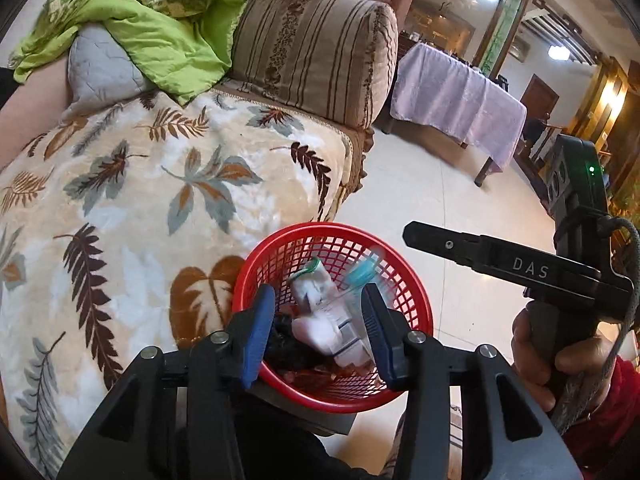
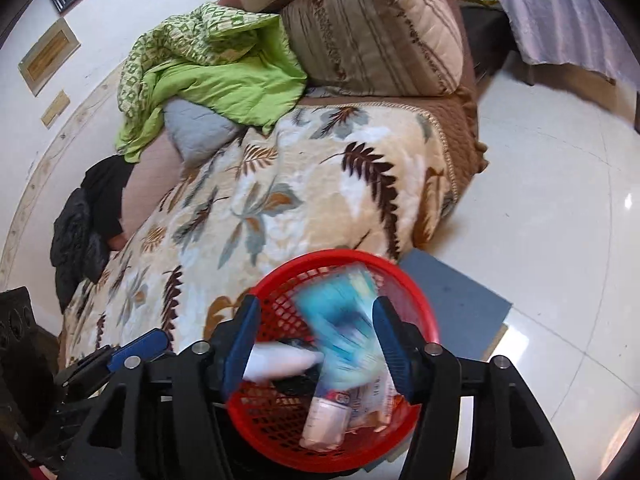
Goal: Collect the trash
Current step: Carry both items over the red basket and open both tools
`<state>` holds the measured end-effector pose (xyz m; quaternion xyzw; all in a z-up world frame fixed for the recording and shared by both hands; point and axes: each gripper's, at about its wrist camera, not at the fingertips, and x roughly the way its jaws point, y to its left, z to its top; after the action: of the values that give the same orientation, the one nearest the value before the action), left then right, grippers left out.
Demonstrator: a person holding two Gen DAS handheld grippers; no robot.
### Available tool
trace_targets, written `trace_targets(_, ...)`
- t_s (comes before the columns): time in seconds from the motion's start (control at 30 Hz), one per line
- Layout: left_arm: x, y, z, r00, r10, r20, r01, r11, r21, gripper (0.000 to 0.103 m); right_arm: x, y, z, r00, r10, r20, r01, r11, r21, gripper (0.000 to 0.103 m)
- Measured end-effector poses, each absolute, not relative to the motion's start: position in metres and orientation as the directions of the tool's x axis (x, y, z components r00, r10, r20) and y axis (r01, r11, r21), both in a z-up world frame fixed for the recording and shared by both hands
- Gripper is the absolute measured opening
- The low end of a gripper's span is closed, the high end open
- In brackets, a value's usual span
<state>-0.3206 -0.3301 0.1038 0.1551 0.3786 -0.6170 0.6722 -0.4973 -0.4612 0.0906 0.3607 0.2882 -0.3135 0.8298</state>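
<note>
Where the leaf-patterned blanket (image 2: 280,200) ends, open tiled floor (image 2: 560,200) is seen. Red basket (image 1: 416,312) is placed below both spread grippers (image 1: 316,336) (image 2: 316,344); blurred white trash (image 1: 320,320) and blue packet (image 2: 344,320) are caught ungripped above it.

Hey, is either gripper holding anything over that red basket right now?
Neither, it seems: the left gripper and right gripper stand open, jaws clear of the white packet and blurred blue packet over the basket.

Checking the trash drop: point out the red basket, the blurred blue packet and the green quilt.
red basket (image 1: 416,304): left wrist view, on its right rim.
blurred blue packet (image 2: 344,320): right wrist view, on its middle.
green quilt (image 2: 224,80): right wrist view, on its plain lime side.
</note>
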Motion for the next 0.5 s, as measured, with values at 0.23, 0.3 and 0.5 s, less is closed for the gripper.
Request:
trace_targets(0.23, -0.316, -0.283, 0.131, 0.115, -0.771, -0.627, 0.953, 0.264, -0.151, 0.074, -0.477, -0.413, 0.119, 0.521, -0.474, -0.71, 0.802, 0.557, 0.217, 0.09)
trace_targets(0.3, -0.313, -0.258, 0.138, 0.181, -0.779, -0.6, 0.946, 0.304, -0.11, 0.081, -0.467, -0.394, 0.122, 0.502, -0.496, -0.709, 0.808, 0.561, 0.18, 0.092)
trace_targets(0.5, -0.304, -0.2, 0.145, 0.372, -0.737, -0.564, 0.894, 0.449, 0.002, 0.098, -0.457, -0.347, 0.13, 0.402, -0.605, -0.687, 0.883, 0.456, 0.115, 0.103)
